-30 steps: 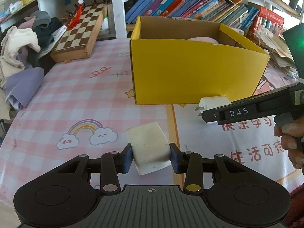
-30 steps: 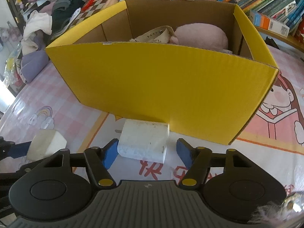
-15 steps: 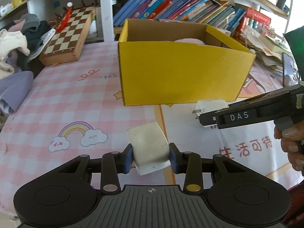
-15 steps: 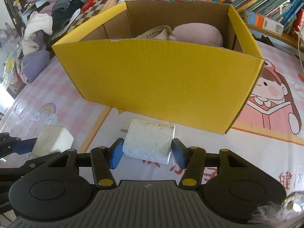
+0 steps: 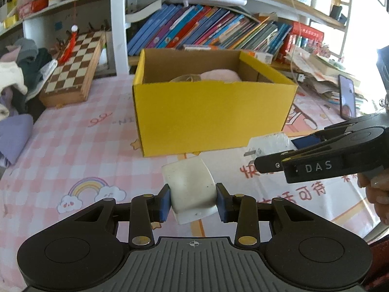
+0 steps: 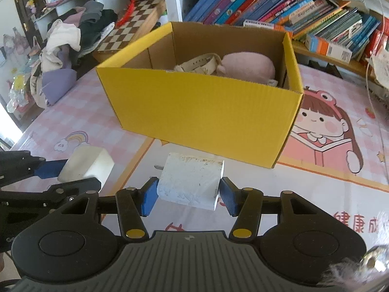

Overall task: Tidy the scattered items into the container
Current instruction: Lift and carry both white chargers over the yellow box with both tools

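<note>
My left gripper (image 5: 192, 202) is shut on a cream-white block (image 5: 190, 186), held above the table in front of the yellow cardboard box (image 5: 211, 119). My right gripper (image 6: 186, 196) is shut on a white plug adapter (image 6: 192, 181), also lifted in front of the box (image 6: 201, 112). The box holds a pink plush item (image 6: 248, 67) and a beige watch strap (image 6: 197, 64). The right gripper and the adapter (image 5: 267, 143) show in the left wrist view; the left gripper's block (image 6: 87, 168) shows in the right wrist view.
The table has a pink checked cartoon cloth (image 5: 80, 141). A chessboard box (image 5: 73, 73) and a pile of clothes (image 5: 14, 90) lie at the far left. Bookshelves (image 5: 206, 31) stand behind the box. A phone (image 5: 347, 99) leans at the right.
My right gripper closed on the adapter. Both grippers rose and pulled back from the box with their items, so the box looks smaller and its inside shows more.
</note>
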Tool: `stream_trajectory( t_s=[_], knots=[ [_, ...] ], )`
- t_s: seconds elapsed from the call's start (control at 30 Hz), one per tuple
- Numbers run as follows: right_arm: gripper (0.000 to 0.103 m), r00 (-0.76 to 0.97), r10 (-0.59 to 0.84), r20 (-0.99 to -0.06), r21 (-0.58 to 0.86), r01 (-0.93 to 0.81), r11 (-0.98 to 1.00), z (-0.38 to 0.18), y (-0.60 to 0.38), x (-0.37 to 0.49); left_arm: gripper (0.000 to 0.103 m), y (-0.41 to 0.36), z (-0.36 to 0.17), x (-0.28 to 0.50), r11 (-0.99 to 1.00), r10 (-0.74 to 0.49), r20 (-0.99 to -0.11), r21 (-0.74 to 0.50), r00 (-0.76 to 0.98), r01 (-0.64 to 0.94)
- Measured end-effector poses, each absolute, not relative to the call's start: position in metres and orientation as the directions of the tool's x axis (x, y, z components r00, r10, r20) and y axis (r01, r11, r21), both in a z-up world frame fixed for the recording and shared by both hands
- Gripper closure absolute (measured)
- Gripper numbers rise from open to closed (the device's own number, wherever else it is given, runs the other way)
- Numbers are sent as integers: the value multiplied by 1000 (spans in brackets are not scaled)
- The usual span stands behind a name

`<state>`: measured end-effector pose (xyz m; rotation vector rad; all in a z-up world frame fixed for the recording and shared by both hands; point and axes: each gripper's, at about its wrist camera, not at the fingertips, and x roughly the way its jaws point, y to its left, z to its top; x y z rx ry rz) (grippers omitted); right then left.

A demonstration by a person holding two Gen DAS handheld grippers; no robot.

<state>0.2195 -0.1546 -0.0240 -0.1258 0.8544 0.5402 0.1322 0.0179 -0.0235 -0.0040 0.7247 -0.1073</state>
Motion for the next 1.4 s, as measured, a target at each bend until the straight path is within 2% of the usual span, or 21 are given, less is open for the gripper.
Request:
stream_trajectory(
  t_s=[0.5,0.83,1.13,1.4],
  knots=[
    [51,644,444,-623,85,-508,857,45,-179,209,68,12,35,137,982,-170,-522,-21,836,187],
    [51,689,479,-544,28,-555,831,87,-182,247,68,7,75,169,973,-191,-448,30,874,229],
    [51,676,505,-537,-96,-644,759,100,-170,296,68,8,95,229,969,-200,-480,32,854,245],
    [51,561,494,-665,-127,-736,665,62,-143,347,68,6,69,297,975,-175,-609,0,773,221]
  ],
)
